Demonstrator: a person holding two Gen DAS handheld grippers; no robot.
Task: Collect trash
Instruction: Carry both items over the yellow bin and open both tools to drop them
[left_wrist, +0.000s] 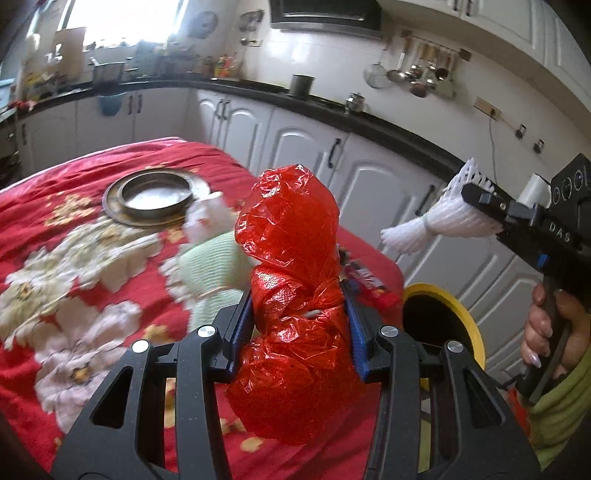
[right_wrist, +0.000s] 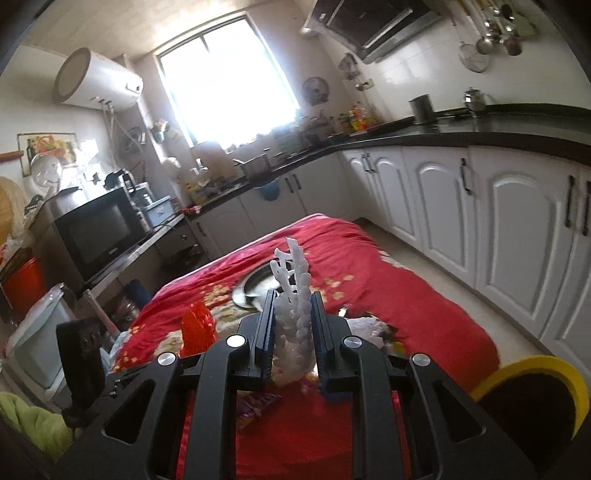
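My left gripper (left_wrist: 299, 314) is shut on a crumpled red plastic bag (left_wrist: 291, 280), held above the near edge of the red floral table (left_wrist: 74, 266). My right gripper (right_wrist: 292, 321) is shut on a white foam fruit net (right_wrist: 293, 310); in the left wrist view it (left_wrist: 480, 206) holds the net (left_wrist: 436, 225) in the air to the right, above the yellow-rimmed bin (left_wrist: 458, 314). The bin also shows at the lower right of the right wrist view (right_wrist: 546, 373). A pale green foam net (left_wrist: 210, 266), white paper (left_wrist: 207, 218) and a colourful wrapper (left_wrist: 369, 284) lie on the table.
A steel plate with a bowl (left_wrist: 155, 195) sits at the table's far side. White cabinets (left_wrist: 369, 177) under a black counter run along the right. A microwave (right_wrist: 99, 232), a white bin (right_wrist: 40, 336) and a red bucket (right_wrist: 26, 288) stand left of the table.
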